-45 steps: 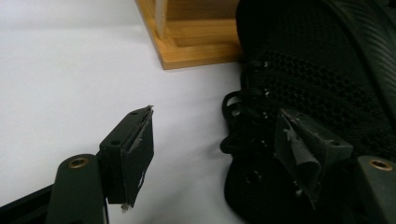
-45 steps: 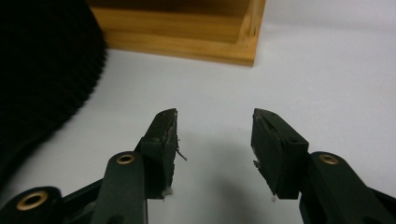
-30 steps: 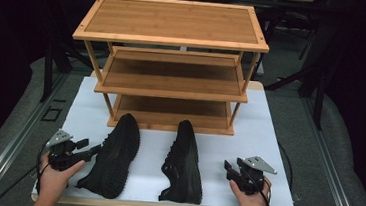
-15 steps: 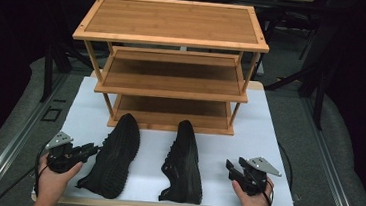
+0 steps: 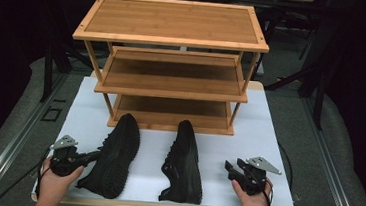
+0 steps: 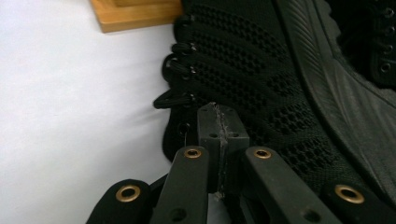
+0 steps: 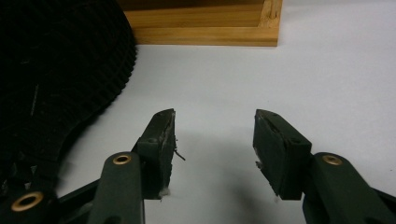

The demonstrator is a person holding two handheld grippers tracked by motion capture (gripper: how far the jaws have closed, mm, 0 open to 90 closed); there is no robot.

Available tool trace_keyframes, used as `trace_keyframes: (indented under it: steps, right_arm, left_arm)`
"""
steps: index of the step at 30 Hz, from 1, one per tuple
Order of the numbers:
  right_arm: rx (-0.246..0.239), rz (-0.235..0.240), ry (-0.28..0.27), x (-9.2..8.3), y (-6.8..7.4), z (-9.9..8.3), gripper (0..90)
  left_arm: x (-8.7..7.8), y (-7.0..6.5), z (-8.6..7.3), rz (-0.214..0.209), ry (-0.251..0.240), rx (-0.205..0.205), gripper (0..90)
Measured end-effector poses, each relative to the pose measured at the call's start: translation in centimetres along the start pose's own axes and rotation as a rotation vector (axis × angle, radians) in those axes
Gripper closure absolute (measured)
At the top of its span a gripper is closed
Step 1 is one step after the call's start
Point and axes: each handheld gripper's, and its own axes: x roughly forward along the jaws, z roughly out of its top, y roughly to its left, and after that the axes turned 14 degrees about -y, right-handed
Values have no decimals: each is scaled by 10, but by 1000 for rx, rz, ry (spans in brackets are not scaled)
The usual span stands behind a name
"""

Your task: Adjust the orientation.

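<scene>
Two black mesh shoes lie on the white table in front of a bamboo shoe rack (image 5: 167, 84). The left shoe (image 5: 116, 157) rests on its side with its tread up; its laces and mesh (image 6: 243, 70) show just past my left gripper (image 6: 218, 112). That left gripper (image 5: 95, 154) has just been closing and now stands shut, pads pressed together with nothing between them, tips right at the shoe's laced side. My right gripper (image 5: 229, 167) is open to the right of the right shoe (image 5: 184, 163), apart from it. Bare table lies between the right gripper's (image 7: 215, 126) pads, with the shoe's sole (image 7: 60, 79) at the left.
The three-tier rack stands at the table's far half, its bottom board (image 7: 205, 28) a little beyond the shoes. The white table (image 5: 85, 109) ends just behind both hands. Dark floor and metal stands surround the table.
My left gripper's jaws have closed from wide open to fully together beside the left shoe. The right gripper and both shoes have stayed where they were.
</scene>
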Motion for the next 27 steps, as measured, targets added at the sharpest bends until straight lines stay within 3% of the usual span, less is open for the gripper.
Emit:
trace_keyframes:
  steps: [8,13,17,19,23,25,27]
  right_arm:
    - [21,5,-6,0,-2,0,486]
    - [31,12,-11,-1,-1,1,486]
    - [31,11,-16,-1,-1,1,485]
    - [40,11,-24,0,-2,0,485]
    - [48,13,-6,0,-3,0,484]
    - [53,16,-14,0,-3,0,485]
    - [58,16,-18,0,-3,0,484]
  left_arm:
    - [5,-2,1,-70,4,-36,899]
    - [10,-19,8,-78,17,16,900]
    - [11,-39,18,-64,27,129,900]
    - [12,-50,23,-94,17,154,900]
    - [13,-72,38,-185,-7,158,892]
    - [14,-85,47,-194,-8,188,861]
    - [15,-95,54,-199,-23,193,847]
